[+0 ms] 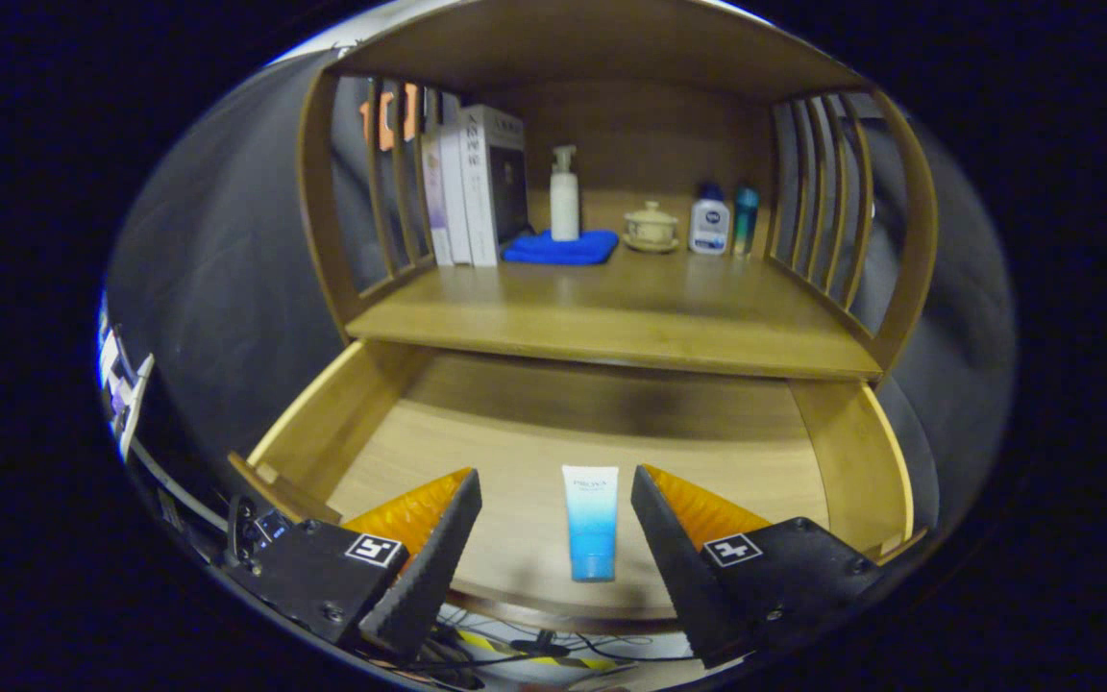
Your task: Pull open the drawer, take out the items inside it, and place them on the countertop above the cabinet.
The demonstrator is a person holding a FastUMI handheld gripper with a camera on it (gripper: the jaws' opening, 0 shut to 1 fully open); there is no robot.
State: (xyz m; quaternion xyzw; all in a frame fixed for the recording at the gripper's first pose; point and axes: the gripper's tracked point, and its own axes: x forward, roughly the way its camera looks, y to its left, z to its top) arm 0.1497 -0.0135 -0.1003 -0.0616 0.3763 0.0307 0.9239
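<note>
Wooden all the way through: the cabinet and its drawer are made of the same warm, honey-toned boards. The drawer is pulled out, and a single blue-and-white tube can be seen lying flat on its floor, close to the front edge, cap end toward the camera. The gripper is held spread wide, with the tube lying in the gap between the two fingers but not touched by either one (a clear bit of drawer floor is visible on both sides of it).

Up on the countertop, a row of things is lined up along the back wall. A few upright boxes are stood at the left against the slatted side. Next to them a folded blue cloth is laid down, with a white pump bottle standing on it. Further right a small lidded ceramic pot is set, then a white bottle with a dark cap and a slim teal bottle just beside it.
</note>
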